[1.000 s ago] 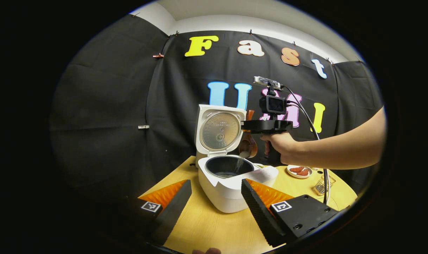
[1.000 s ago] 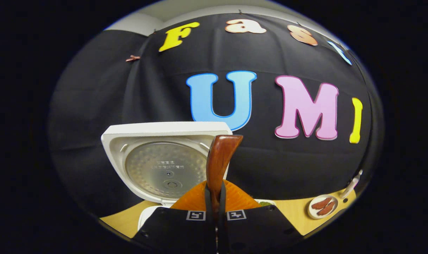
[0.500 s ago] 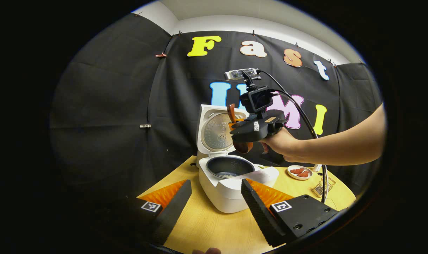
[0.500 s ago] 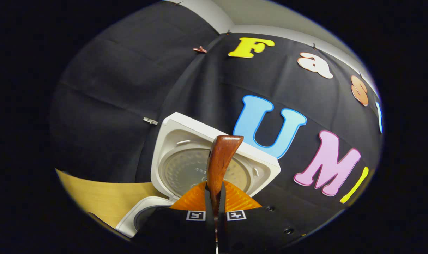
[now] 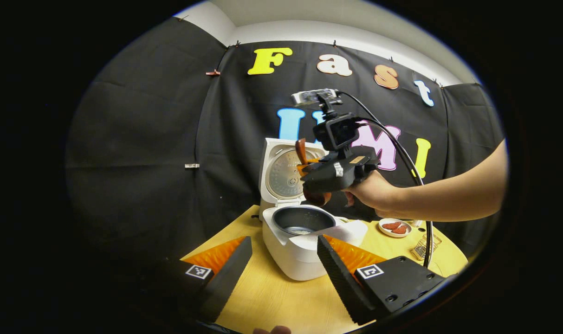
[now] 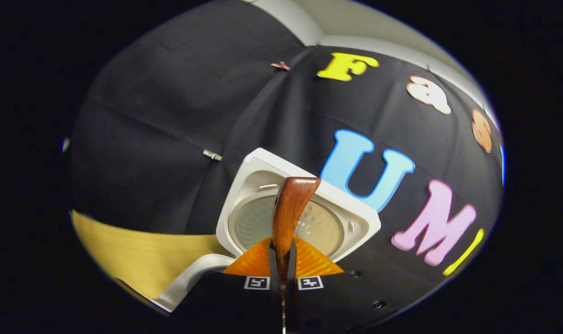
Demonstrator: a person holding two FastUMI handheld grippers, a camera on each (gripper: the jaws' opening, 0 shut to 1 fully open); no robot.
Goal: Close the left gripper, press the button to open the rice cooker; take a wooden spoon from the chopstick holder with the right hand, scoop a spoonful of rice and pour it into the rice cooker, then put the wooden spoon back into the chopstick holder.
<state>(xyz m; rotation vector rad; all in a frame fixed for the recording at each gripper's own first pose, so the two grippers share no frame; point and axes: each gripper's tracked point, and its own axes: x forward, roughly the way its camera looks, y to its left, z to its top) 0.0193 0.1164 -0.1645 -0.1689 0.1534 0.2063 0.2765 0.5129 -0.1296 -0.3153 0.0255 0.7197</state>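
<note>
The white rice cooker (image 5: 297,253) stands on the table with its lid (image 5: 281,171) upright and a little rice in the dark inner pot (image 5: 302,220). My right gripper (image 5: 309,168), held by a hand, hangs tilted above the pot, shut on the wooden spoon (image 5: 301,151); the spoon's bowl (image 5: 317,198) hangs just over the pot's rim. In the right gripper view the spoon handle (image 6: 290,211) sticks up between the closed fingers of that gripper (image 6: 281,260), in front of the lid (image 6: 253,185). My left gripper (image 5: 283,273) stands open in front of the cooker, holding nothing.
A small plate with red pieces (image 5: 395,227) and a wire holder (image 5: 423,246) sit at the table's right. A cable (image 5: 409,167) hangs from the right gripper down past the plate. Bare wooden tabletop (image 5: 281,301) lies in front of the cooker.
A second ago rice was streaming from the spoon into the pot. The right gripper has since risen, shifted left and rolled over; the stream has stopped. The left gripper stayed put.
</note>
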